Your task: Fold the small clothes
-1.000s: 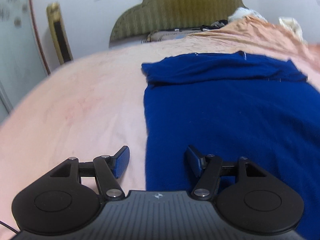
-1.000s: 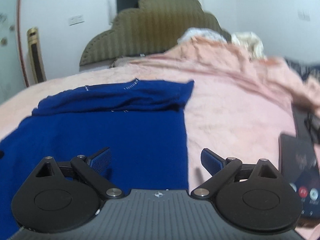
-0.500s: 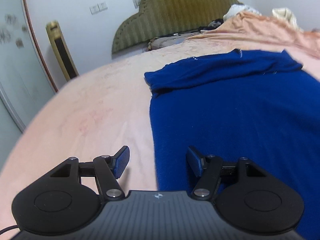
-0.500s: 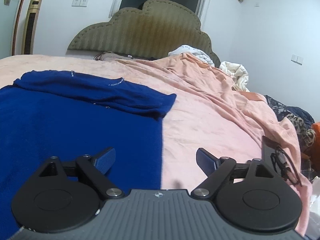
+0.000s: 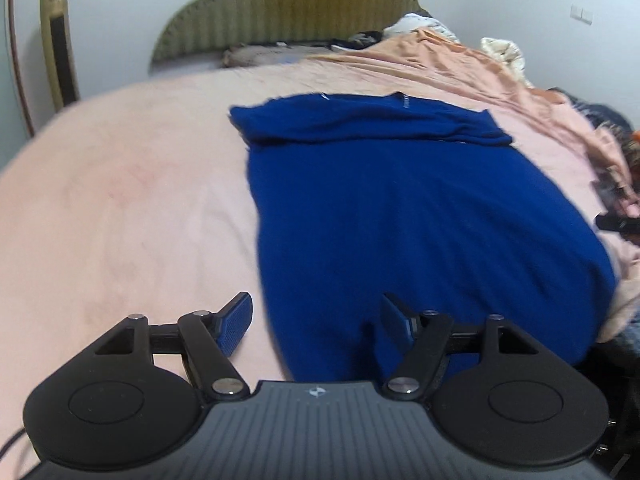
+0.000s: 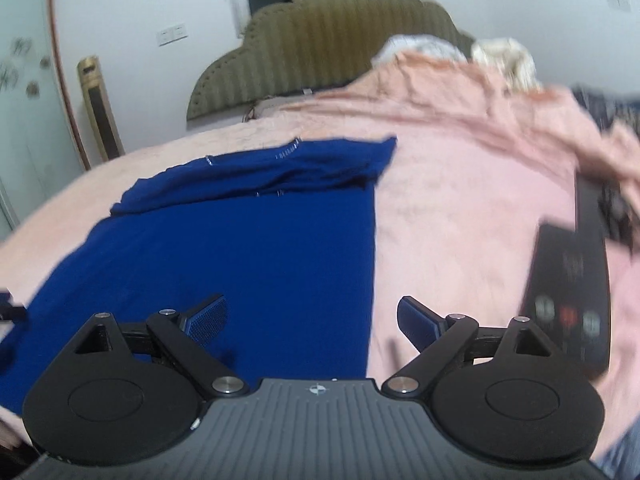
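Note:
A dark blue garment (image 5: 420,216) lies flat on the pink bed sheet (image 5: 132,208), its far part folded over itself. It also shows in the right wrist view (image 6: 248,248). My left gripper (image 5: 316,316) is open and empty above the garment's near left edge. My right gripper (image 6: 312,316) is open and empty above the garment's near right edge. The left gripper's tip (image 6: 8,306) peeks in at the left edge of the right wrist view.
A black phone (image 6: 568,296) with a lit screen lies on the sheet to the right of the garment. A bunched peach blanket (image 6: 480,96) and pillows lie at the far right. An olive headboard (image 5: 296,12) stands against the wall behind.
Both grippers have shifted and turned over the near end of the garment; the views swung and are blurred. The jaws stay open. The garment has not moved.

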Motion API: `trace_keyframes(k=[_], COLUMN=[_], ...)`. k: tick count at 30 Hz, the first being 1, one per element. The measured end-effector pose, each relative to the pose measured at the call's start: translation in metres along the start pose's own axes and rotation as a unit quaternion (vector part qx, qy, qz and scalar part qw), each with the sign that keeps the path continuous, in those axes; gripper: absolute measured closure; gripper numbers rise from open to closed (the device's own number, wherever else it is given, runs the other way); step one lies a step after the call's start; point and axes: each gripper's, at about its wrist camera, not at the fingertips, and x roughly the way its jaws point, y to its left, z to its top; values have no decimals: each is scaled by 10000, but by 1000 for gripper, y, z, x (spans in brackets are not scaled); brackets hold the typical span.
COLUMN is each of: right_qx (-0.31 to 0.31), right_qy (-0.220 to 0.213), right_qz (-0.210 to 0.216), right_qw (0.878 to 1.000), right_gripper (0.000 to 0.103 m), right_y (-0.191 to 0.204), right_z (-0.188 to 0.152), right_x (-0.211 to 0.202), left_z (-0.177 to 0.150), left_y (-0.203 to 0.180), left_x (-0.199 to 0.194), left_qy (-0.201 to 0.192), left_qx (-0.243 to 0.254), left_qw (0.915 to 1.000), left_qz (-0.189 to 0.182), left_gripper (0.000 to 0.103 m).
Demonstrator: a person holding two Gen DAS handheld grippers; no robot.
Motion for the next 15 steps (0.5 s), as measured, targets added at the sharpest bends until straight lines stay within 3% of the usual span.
trace_keyframes(k=[4,12,14,15], right_qx=[183,64,-330,-573], right_qy=[185,652,721,745], right_qz=[15,126,118,107], right_qw=[9997,9978,9968,9955], right_gripper=[10,14,22,32], right_y=[-8,2,18,26], right_z=[-14,-38,-42,-43], right_x=[-9,-16,-15,-15], left_z=[-7,-17,-14,-14], left_y=[3,2,-7,-11], left_x=[5,10,13,13], left_qy=[307,488,565,577], left_qx=[-177,-326,-201,-109], left_qw=[9988,9978,9977,9976], left_qz=[-353,-295,-321,-356], left_gripper=[33,33,34,45])
